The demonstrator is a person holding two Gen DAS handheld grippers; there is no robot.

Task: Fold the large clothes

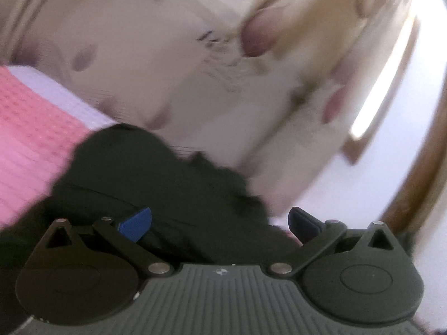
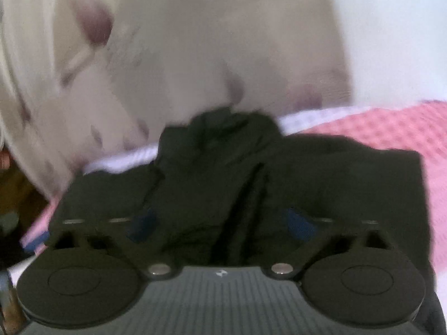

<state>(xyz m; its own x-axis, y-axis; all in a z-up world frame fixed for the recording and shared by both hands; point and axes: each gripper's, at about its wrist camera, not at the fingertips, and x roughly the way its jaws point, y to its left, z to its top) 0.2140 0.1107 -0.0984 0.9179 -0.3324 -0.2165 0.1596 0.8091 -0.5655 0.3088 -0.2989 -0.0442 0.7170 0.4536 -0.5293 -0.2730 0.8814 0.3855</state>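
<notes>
A dark, almost black garment [image 1: 156, 173] lies crumpled on a pink waffle-textured bedspread [image 1: 30, 128]. My left gripper [image 1: 220, 223] hovers low over its near edge. Its blue pads [image 1: 137, 223] stand wide apart with nothing pinched between them. In the right wrist view the same garment [image 2: 223, 153] spreads across the bed, bunched at the far side with a fold running down its middle. My right gripper [image 2: 222, 224] sits over that fold. Its blurred blue pads [image 2: 300, 224] show far apart, with cloth lying below and between them.
Cream fabric with purple-brown flower prints [image 1: 173, 64] hangs or lies behind the bed. A white band [image 2: 307, 117] edges the pink bedspread [image 2: 391, 128]. At the right of the left wrist view are a pale wall and a wooden frame [image 1: 419, 184]. Both views are motion-blurred.
</notes>
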